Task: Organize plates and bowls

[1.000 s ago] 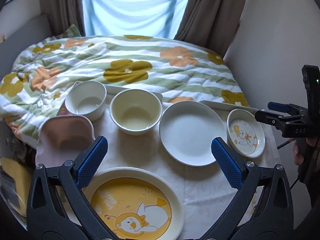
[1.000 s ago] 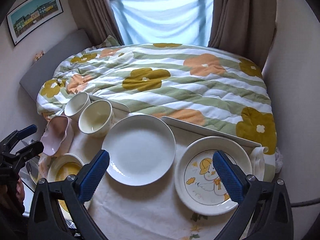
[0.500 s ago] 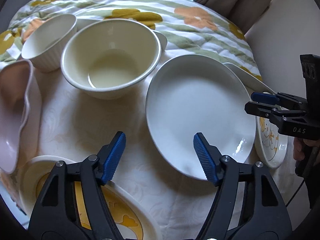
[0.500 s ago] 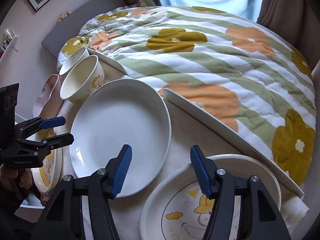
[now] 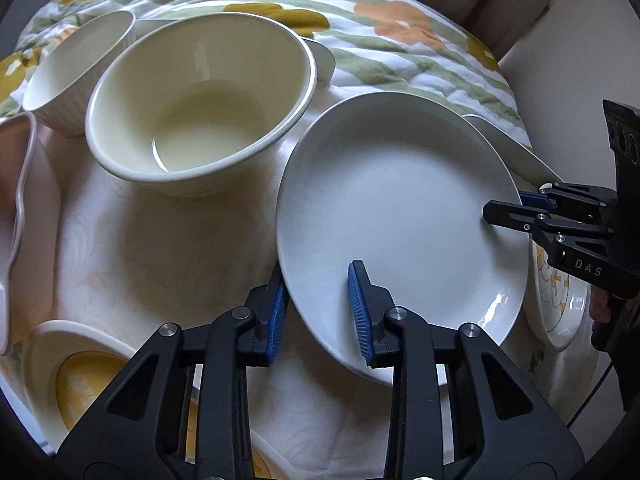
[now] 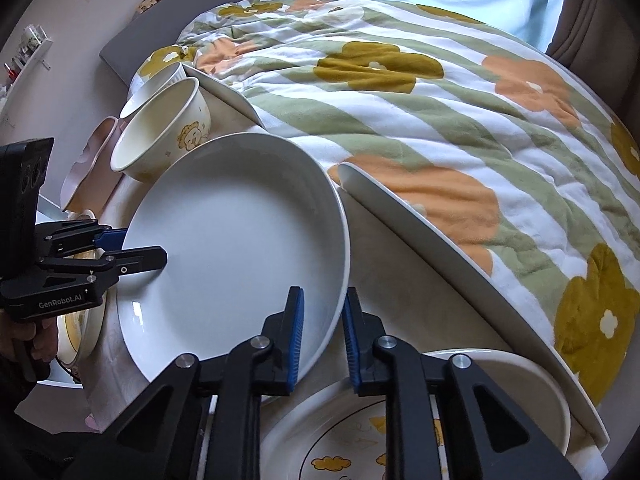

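Note:
A plain white plate (image 5: pixel 400 224) sits mid-table, also in the right wrist view (image 6: pixel 236 240). My left gripper (image 5: pixel 320 312) straddles its near-left rim, jaws narrowed around the rim. My right gripper (image 6: pixel 322 332) straddles the opposite rim, pads close on either side. It shows in the left wrist view (image 5: pixel 520 208); the left gripper shows in the right wrist view (image 6: pixel 136 248). A cream bowl (image 5: pixel 200 104), a white ribbed bowl (image 5: pixel 76 68) and a pink dish (image 5: pixel 16 216) stand left. A yellow duck plate (image 5: pixel 84 376) lies near. A duck plate (image 6: pixel 420 424) lies right.
A flowered quilt (image 6: pixel 420 92) covers the bed beyond the table. A thin white tray edge (image 6: pixel 440 248) runs between the table and the quilt. A wall (image 5: pixel 568 64) stands at the right.
Both grippers have moved in onto the white plate's opposite rims and their jaws have narrowed around them. The dishes have not moved.

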Available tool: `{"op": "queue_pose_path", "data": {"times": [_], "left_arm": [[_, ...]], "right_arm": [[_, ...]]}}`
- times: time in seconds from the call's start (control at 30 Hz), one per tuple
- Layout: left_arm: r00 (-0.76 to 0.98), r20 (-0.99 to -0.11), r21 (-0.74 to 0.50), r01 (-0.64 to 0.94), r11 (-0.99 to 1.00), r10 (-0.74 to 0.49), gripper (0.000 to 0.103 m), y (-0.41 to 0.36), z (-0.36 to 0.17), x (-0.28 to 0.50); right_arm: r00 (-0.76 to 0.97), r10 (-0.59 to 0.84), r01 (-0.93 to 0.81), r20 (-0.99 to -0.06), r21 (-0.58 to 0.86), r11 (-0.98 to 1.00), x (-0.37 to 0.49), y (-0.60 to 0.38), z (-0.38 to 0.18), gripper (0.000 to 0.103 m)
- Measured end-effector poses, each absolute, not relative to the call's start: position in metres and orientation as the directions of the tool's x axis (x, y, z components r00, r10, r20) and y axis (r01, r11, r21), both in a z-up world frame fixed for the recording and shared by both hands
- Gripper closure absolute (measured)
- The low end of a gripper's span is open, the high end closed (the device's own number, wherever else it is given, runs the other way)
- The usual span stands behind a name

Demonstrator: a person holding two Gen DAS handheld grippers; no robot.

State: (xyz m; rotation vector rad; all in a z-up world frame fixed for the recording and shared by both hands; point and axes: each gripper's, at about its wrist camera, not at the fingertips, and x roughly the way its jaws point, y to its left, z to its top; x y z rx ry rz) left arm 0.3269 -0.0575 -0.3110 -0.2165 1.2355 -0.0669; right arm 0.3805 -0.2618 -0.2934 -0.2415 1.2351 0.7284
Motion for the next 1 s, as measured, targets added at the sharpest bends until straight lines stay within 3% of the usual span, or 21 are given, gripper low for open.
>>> {"op": "queue_pose_path", "data": {"times": [0.47,1.0], "left_arm": [[0.327,-0.938,-0.136,-0.049,0.989,-0.113,0.076,-0.071,-0.299,0.332],[0.377,-0.919,-0.15,-0.056,0.987,-0.119,0.076,-0.053,-0.256,0.309]], "right_arm": [[0.154,0.374,-0.611,-0.914,0.209,0.763,0.378,-0.265,-0.288,0.085],[0.19,0.388,-0.607,-0.902,0.203,0.768,0.365,-0.255,-0.253,0.085]]}}
